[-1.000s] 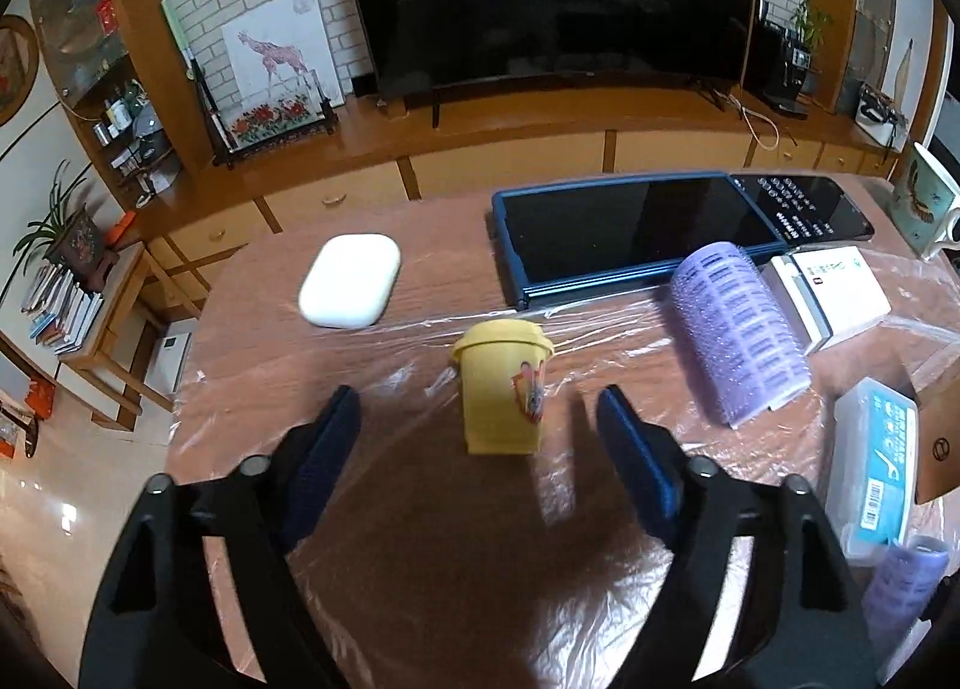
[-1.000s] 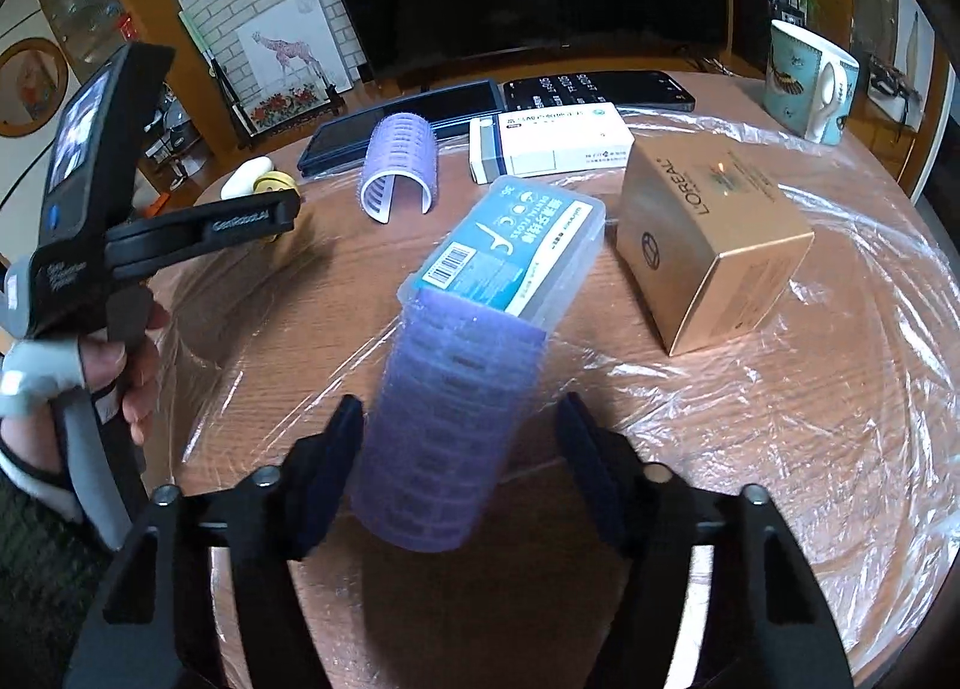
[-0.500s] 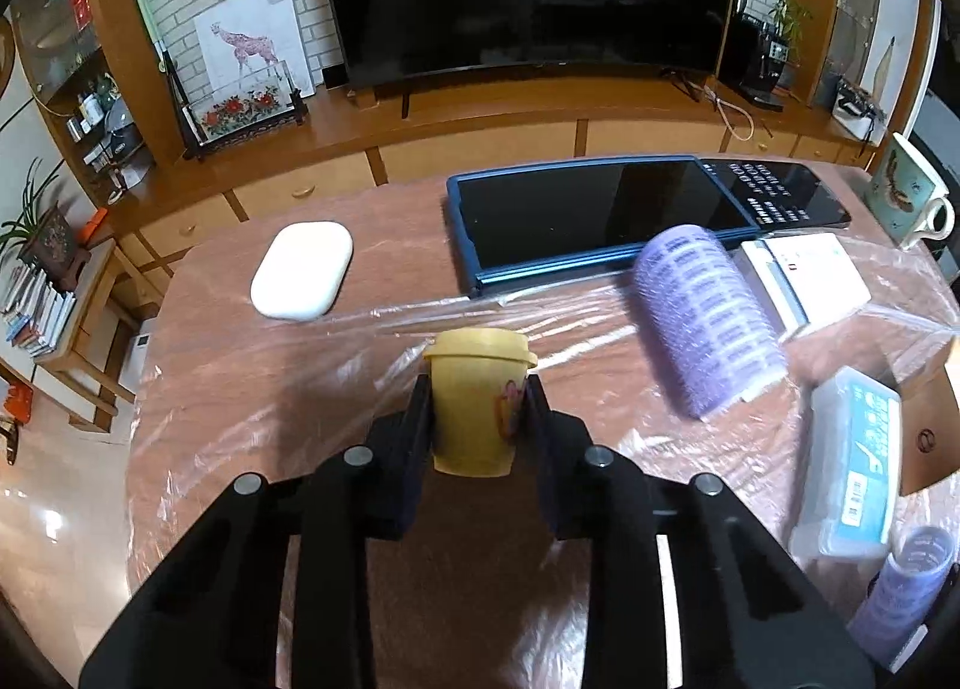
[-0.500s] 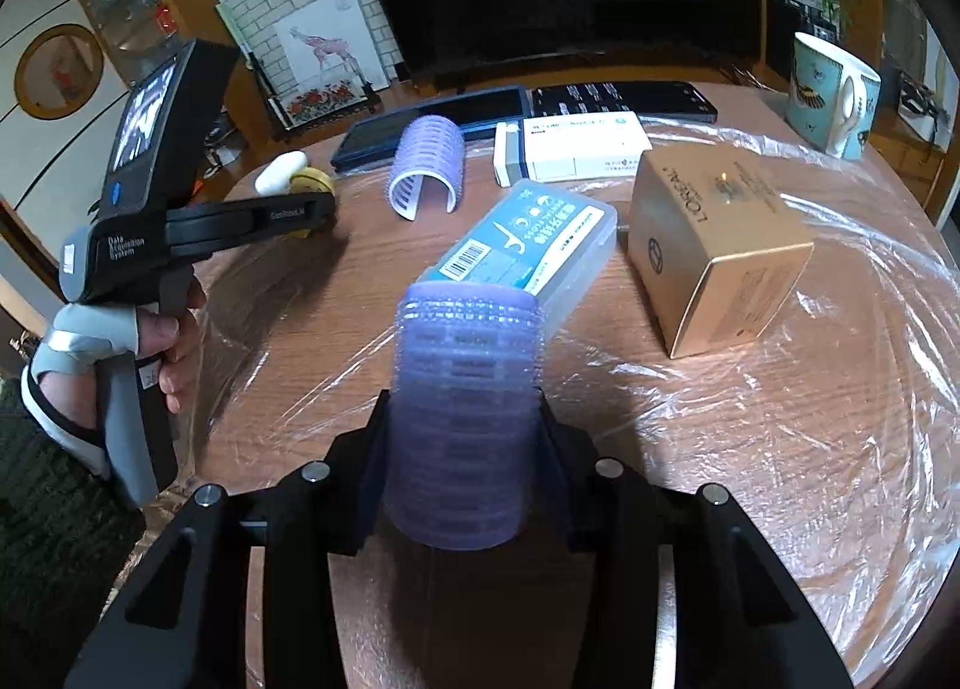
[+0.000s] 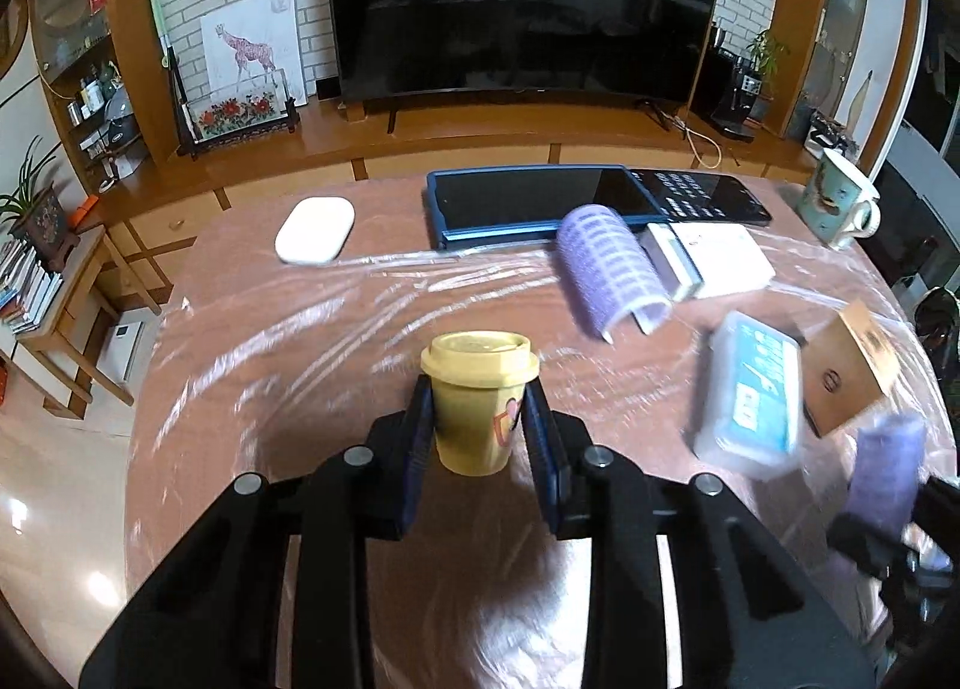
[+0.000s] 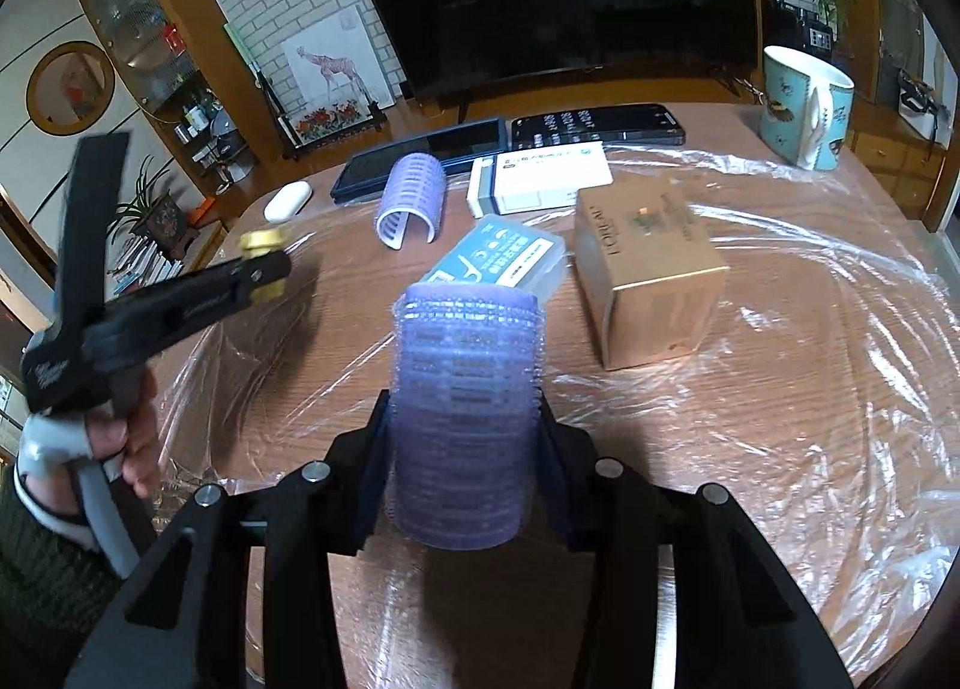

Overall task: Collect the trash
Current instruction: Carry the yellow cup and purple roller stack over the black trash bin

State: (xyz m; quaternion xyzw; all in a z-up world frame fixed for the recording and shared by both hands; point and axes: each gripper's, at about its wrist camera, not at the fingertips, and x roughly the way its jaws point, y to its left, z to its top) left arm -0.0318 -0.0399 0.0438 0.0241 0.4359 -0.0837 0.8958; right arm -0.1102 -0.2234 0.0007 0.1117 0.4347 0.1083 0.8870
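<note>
Left gripper [image 5: 477,425] clamped on small yellow lidded cup [image 5: 477,404], pads on both sides of its body, cup upright, lid above the fingers, held between them and apparently lifted off the bench [image 5: 312,341]; blur in the left view suggests motion, can't be sure. Right gripper [image 6: 465,437] clamped on purple roller [image 6: 465,419], long axis vertical, standing up between the fingers, top end well above them. Both trash candidates are thus already in the grippers, each centred straight ahead of its own camera. From the right view the left gripper with the cup sits off to the left, over the bench's left edge. Outward: blue-label plastic case [image 6: 501,260] just behind the roller, gold box [image 6: 651,281] to its right, white medicine box [image 6: 540,182] and a second roller [image 6: 411,200], lying open-side down, further back, then tablet [image 5: 522,203], phone [image 5: 696,197], white oval case [image 5: 315,230], mug [image 6: 804,107] far right. Bench is covered in clear wrap. No bin or bag visible in either view, so the drop-off direction can't be told. Judgement: grasp step is done for both hands; next is carrying to a container, keeping both items upright so they don't slip.
</note>
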